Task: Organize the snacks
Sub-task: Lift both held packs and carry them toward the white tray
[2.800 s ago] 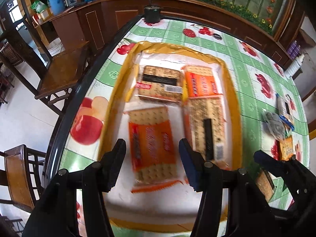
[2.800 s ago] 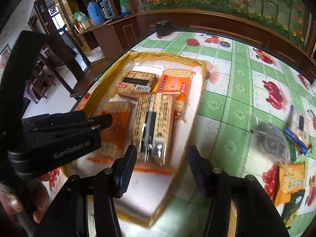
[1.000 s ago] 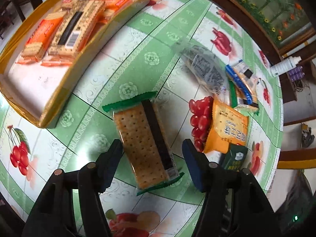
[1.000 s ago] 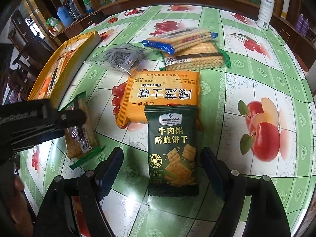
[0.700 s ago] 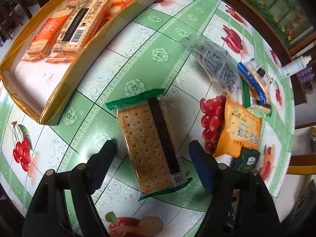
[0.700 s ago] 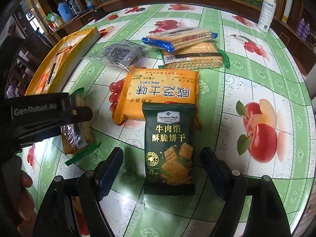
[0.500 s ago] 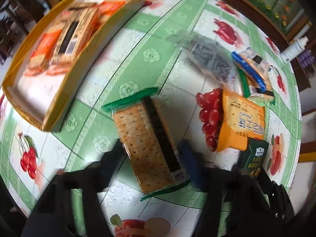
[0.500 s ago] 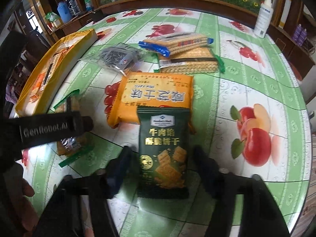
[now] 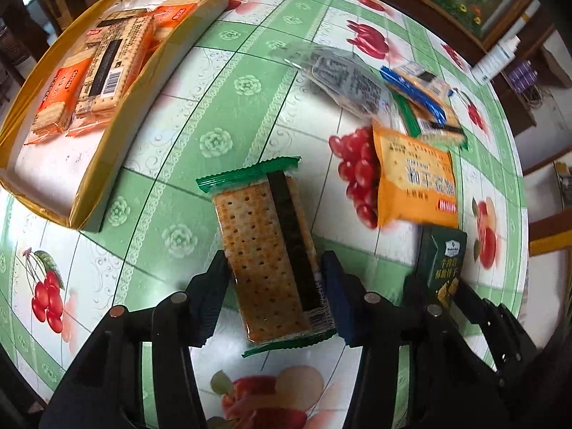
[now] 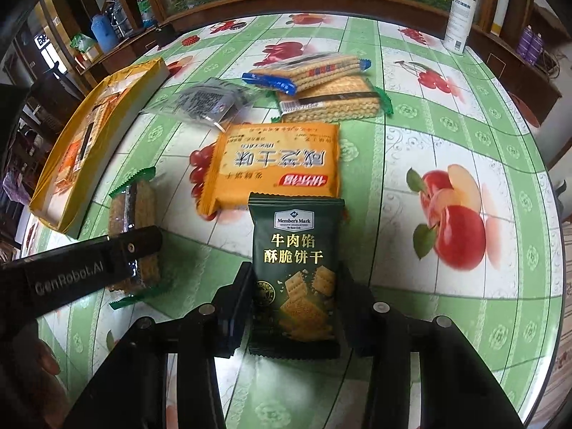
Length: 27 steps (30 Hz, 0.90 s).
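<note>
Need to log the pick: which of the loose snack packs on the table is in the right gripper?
The dark green Member's Mark pack, clamped in the right gripper. The orange pack just beyond it lies free.

Bright daylight, fisheye warp, slight blur

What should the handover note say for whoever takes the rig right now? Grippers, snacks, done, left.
Left gripper: jaws just closed, pads on both sides of the green-wrapped cracker pack, which lies on the table.
Right gripper: jaws just closed on the dark green biscuit packet.
Yellow tray at the table's left holds several cracker packs already.
Still loose on the table: orange biscuit bag, clear bag, blue-wrapped pack, another green-wrapped pack.
Left to do: carry both gripped packs to the tray, probably, then the other four.
</note>
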Each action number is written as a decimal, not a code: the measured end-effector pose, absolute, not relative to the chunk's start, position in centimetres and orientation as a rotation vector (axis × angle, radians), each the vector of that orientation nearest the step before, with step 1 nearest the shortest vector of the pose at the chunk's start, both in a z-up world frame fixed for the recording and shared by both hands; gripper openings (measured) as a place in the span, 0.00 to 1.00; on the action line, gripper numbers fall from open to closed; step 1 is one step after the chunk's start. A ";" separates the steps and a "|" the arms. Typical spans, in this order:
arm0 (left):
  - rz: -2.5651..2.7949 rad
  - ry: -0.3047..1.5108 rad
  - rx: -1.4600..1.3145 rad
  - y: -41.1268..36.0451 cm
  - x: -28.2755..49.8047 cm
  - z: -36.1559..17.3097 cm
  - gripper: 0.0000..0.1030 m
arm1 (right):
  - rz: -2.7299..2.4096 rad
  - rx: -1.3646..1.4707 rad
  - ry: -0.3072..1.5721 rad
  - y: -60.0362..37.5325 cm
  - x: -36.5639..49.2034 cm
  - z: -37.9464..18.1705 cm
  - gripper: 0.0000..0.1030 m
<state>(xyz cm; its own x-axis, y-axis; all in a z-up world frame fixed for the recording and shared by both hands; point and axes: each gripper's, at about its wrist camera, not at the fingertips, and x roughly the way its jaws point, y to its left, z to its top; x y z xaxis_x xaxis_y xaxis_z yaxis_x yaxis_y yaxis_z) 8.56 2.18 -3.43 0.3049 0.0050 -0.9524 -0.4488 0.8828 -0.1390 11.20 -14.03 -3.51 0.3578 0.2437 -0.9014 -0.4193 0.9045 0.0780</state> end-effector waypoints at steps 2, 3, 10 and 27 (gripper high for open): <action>0.303 1.230 -0.403 2.3 7.7 -3.4 0.48 | 0.432 -0.167 1.132 -14.1 10.7 -3.5 0.44; 0.299 1.231 -0.395 2.3 7.4 -3.4 0.48 | 0.432 -0.165 1.138 -14.1 10.3 -3.5 0.44; 0.242 1.198 -0.295 2.4 4.1 -2.4 0.48 | 0.439 -0.150 1.167 -14.5 7.9 -3.4 0.44; 0.156 1.172 -0.217 2.9 1.0 -1.5 0.48 | 0.460 -0.074 1.230 -13.5 4.0 -2.7 0.44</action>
